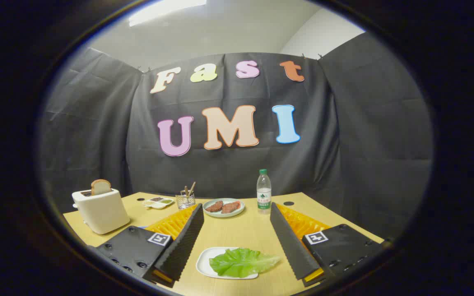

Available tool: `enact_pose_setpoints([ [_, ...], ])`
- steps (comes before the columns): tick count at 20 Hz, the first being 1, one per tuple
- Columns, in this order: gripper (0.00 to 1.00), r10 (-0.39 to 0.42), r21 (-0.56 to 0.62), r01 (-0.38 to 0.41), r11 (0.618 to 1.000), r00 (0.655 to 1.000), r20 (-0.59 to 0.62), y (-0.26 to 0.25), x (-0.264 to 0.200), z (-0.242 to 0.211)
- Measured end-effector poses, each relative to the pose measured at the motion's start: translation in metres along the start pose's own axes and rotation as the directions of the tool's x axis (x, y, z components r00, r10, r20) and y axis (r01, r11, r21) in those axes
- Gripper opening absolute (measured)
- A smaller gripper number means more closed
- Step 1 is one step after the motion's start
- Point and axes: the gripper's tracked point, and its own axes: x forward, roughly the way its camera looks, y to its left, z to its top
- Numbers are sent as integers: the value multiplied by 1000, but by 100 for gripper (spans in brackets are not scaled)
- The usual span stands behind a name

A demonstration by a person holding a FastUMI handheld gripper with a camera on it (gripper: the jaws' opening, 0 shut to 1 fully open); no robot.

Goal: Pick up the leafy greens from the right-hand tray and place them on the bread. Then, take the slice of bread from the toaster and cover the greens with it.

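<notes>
Lettuce leaf (243, 262): lies on white tray (204, 265), low between spread, empty fingers of gripper (237, 234). Lower, pinch leaf at its thick middle, lift clear. Toaster (100, 210): holds one bread slice (101, 187) upright. Round plate (223, 213), beyond fingers: two brown patties (222, 206).

Gripper (237, 222) fingers spread wide (touching nothing) above leafy greens (242, 262) on tray (204, 265).

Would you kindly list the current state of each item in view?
gripper: open, empty, fingers flanking the lettuce
green lettuce leaf: flat on white tray
white toaster: bread slice sticking up
clear water bottle: upright, capped
round plate: holds two meat patties
</notes>
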Motion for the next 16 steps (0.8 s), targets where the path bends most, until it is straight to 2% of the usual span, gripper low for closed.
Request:
enact_pose_setpoints([
  [16, 100, -3, -7, 3, 1000, 999, -43, -5, 6, -14],
])
